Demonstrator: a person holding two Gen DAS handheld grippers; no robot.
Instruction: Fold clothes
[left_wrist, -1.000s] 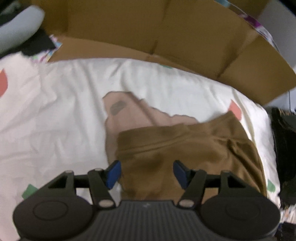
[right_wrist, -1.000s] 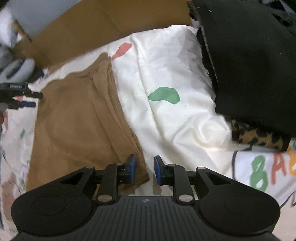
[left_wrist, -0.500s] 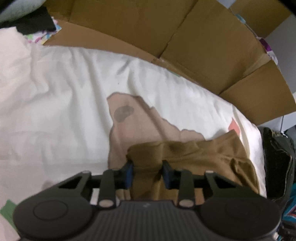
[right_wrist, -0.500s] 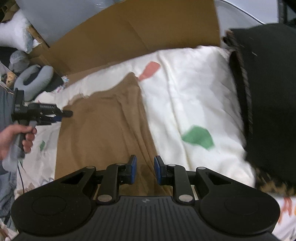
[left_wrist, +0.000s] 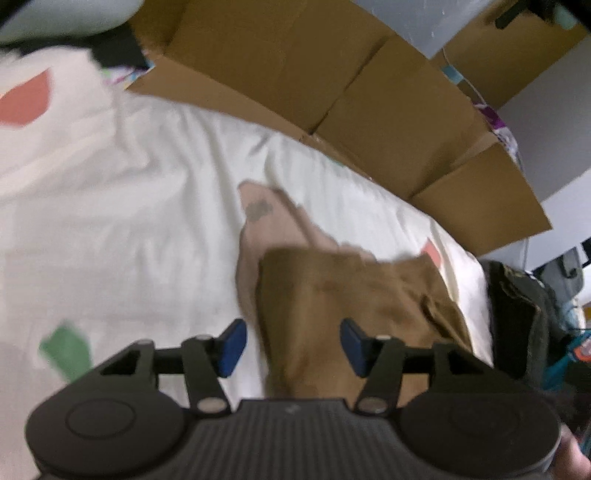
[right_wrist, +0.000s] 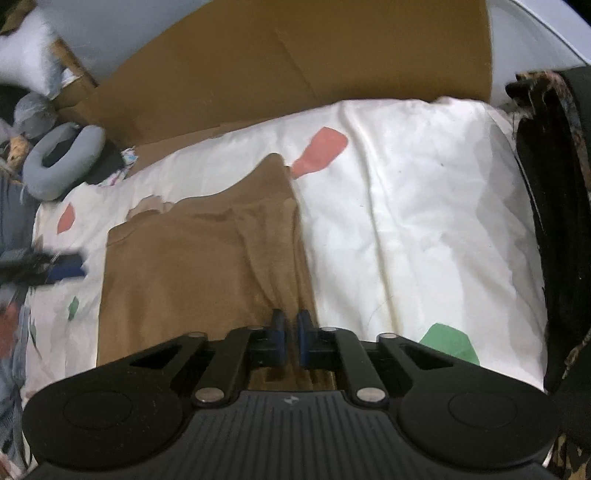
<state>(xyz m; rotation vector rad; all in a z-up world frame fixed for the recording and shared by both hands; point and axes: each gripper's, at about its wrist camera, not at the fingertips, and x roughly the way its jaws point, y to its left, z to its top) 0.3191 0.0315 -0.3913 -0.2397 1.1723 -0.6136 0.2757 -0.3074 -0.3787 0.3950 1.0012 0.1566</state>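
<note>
The brown garment (right_wrist: 199, 266) lies folded on the white bed sheet (right_wrist: 406, 221). The right hand-held gripper (right_wrist: 290, 334) is closing on its near right edge; the left hand-held gripper (left_wrist: 290, 347) is opening over its left edge, pads clear.

left gripper (left_wrist: 290, 345) low in its frame, jaws opening wide; right gripper (right_wrist: 290, 338) low centre, jaws closing, nearly together

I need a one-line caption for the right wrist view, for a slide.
Right claw closing on the near edge of a brown garment spread on a white patterned sheet, cardboard behind.
</note>
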